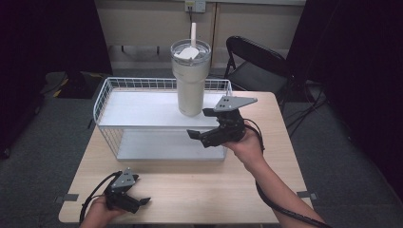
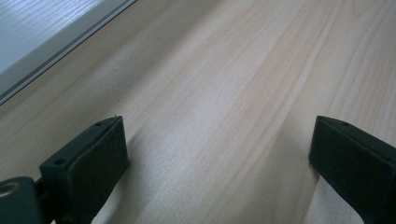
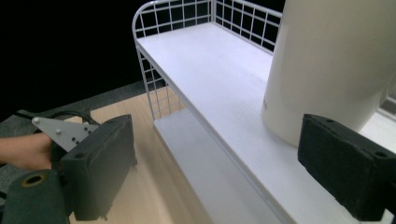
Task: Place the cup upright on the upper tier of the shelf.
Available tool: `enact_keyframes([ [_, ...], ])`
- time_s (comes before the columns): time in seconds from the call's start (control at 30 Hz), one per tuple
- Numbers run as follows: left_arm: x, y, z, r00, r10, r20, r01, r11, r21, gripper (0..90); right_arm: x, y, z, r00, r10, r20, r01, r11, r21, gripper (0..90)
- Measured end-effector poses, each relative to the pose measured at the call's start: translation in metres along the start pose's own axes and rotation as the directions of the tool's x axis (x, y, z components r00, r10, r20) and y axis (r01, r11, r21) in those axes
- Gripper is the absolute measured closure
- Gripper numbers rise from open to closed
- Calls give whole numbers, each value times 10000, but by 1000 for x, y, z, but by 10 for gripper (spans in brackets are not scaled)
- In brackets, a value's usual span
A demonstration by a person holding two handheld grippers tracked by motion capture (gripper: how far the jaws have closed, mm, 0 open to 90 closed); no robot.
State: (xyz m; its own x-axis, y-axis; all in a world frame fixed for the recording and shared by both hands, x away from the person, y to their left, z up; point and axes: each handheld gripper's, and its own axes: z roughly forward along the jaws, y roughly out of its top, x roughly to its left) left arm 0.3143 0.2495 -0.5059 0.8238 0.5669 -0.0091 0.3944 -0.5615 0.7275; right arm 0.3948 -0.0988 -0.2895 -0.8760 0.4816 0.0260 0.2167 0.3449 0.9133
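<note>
We note a white wire shelf (image 1: 142,111) at the back of the wooden table (image 1: 199,185), a black chair (image 1: 256,64) beyond it, and the tumbler (image 1: 190,78) upright on the shelf's top board near its right end. The right gripper (image 1: 200,124) is held raised just beside the tumbler's base, jaws apart and empty. The left gripper (image 1: 138,202) sits low at the table's near left edge, jaws also apart over bare wood.

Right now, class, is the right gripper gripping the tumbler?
No: the right gripper is open beside the tumbler, its jaws apart with nothing between them.

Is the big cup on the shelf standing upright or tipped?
Upright: the cup stands on its base on the shelf, lid and straw pointing up.
</note>
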Motion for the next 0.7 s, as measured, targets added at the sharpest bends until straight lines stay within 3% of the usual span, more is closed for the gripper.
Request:
enact_keyframes([
  [0.7, 0, 0, 0, 10000, 61, 21, -61, 9999, 97, 40, 8, -53, -17, 9976, 270, -636, -274, 9996, -51, 110],
])
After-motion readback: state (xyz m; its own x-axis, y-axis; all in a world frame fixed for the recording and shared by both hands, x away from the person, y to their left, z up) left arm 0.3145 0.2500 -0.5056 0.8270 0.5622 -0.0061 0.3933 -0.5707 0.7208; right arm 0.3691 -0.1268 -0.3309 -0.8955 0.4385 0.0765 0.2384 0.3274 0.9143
